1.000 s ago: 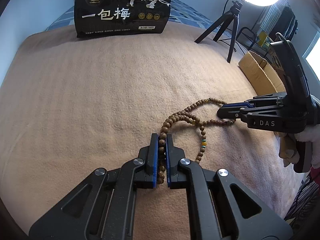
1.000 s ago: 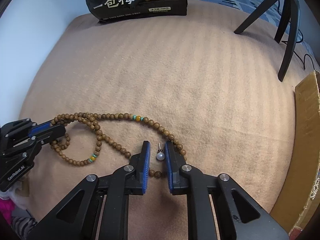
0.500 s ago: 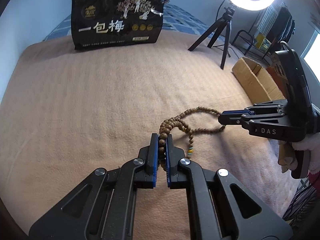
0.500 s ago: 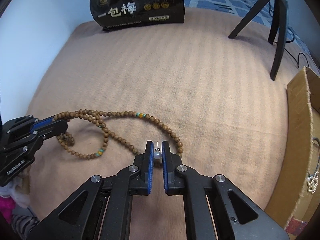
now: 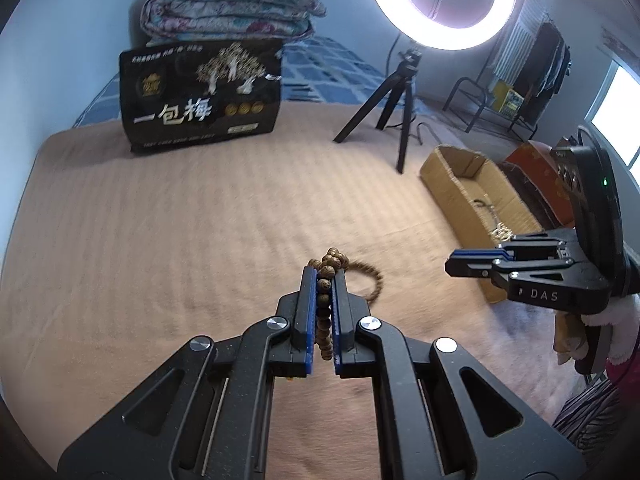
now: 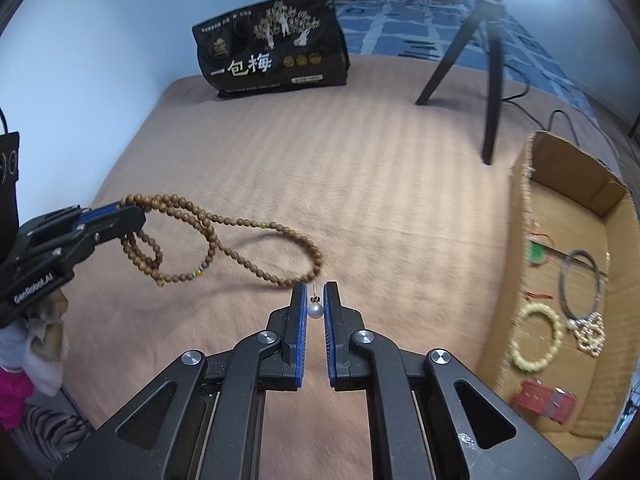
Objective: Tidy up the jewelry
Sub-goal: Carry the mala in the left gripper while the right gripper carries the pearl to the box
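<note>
My left gripper is shut on a long strand of brown wooden beads and holds it lifted above the tan blanket. In the right wrist view the strand hangs in loops from the left gripper. My right gripper is shut on a small white pearl earring, lifted off the blanket. It also shows in the left wrist view. A cardboard box at the right holds several jewelry pieces.
A black snack bag stands at the blanket's far edge, with a folded quilt behind it. A black tripod with a ring light stands at the far right, near the box.
Both grippers have risen. The left lifted the bead strand off the blanket. The right closed on the pearl earring and raised it toward the box side.
</note>
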{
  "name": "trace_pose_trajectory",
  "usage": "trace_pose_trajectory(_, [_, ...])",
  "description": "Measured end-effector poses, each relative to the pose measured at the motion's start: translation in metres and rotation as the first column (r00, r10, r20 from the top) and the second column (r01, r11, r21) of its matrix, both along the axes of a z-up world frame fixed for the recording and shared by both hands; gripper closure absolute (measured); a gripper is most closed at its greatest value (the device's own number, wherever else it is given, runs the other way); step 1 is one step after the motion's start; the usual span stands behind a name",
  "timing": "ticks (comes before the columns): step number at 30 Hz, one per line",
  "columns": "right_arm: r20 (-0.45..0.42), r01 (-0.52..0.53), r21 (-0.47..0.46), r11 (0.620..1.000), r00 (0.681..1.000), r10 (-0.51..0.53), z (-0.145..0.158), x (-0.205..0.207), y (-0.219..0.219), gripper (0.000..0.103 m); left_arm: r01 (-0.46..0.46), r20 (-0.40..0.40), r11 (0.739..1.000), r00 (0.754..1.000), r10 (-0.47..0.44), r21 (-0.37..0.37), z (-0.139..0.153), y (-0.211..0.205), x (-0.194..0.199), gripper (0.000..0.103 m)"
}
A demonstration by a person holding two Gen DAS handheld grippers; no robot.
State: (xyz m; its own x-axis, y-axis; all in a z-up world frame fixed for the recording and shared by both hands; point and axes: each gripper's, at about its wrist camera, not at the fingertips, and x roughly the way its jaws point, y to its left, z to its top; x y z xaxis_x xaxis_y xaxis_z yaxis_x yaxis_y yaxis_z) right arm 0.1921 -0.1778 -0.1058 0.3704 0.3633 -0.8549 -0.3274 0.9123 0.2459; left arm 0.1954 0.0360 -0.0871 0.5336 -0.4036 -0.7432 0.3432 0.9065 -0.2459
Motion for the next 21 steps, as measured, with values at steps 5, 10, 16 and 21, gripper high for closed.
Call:
trace_pose_trajectory(5, [0.038,0.019,-0.01,1.0,0.999,-0.018,0.018,-0.012,-0.025,0.096,0.016,0.034,1.0,0.999,-0.016,-0.025,0.02,-0.017,-0.004,0.099])
trace_pose_trajectory(10, [0.055,0.049,-0.012,0.999,0.997,-0.048,0.027,-0.024,-0.053,0.096,0.03,0.061,0.998,0.998,-0.027,-0.059,0.037,-0.034,-0.005,0.099])
trace_pose_trajectory(16, [0.075,0.097,-0.02,0.995,0.993,-0.095,0.034,-0.032,-0.087,0.096,0.061,0.095,0.995,0.994,-0.053,-0.079,0.053,-0.06,-0.005,0.099])
trace_pose_trajectory(21, [0.083,0.148,-0.011,0.989,0.986,-0.147,0.037,-0.037,-0.116,0.096,0.081,0.115,0.992,0.991,-0.07,-0.097,0.064,-0.08,-0.003,0.099])
